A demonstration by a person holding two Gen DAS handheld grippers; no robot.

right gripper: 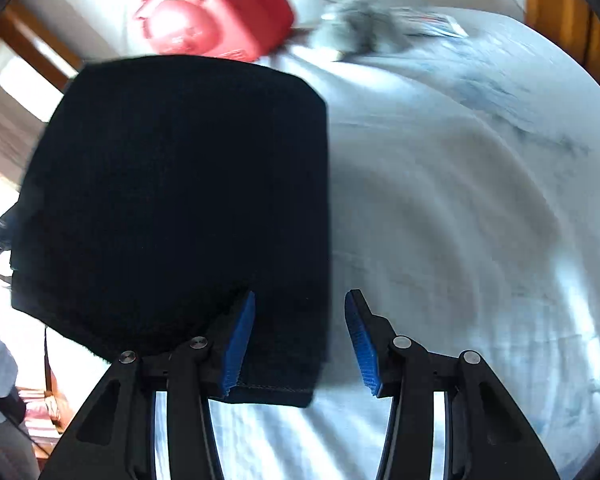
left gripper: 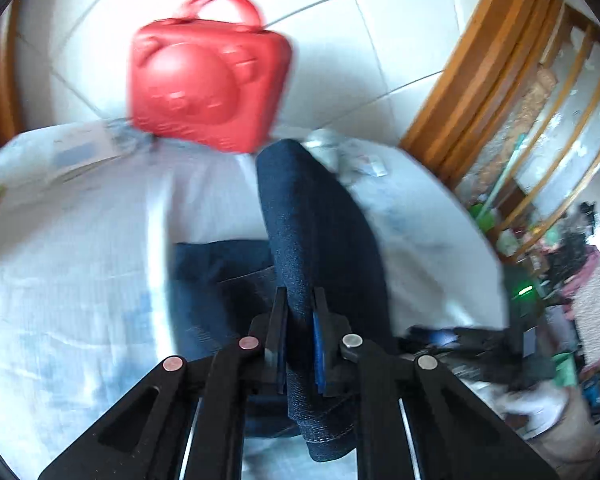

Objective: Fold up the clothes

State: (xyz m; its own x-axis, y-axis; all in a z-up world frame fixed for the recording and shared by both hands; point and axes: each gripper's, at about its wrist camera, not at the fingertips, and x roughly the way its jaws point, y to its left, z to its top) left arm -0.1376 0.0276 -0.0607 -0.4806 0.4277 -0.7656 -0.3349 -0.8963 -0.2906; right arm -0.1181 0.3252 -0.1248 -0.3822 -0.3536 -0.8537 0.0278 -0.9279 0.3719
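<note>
Left gripper [left gripper: 300, 312], jaws nearly together, pinches a ridge of the dark denim garment [left gripper: 320, 232] raised off the pale sheet [left gripper: 80, 280]. Right gripper [right gripper: 300, 336] stands part-open, the garment's hemmed corner between its pads, apparently unclamped. Step judged: a fold in progress. Next move likely calls for the right jaws to close before both carry the edge across. A closed red case [left gripper: 208, 80] stands at the sheet's far edge; contents unseen.

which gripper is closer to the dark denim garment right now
Left. The left gripper is shut on a raised fold of the denim garment, pads pressing it. The right gripper is open; the garment's edge lies between its pads, unpinched.
</note>
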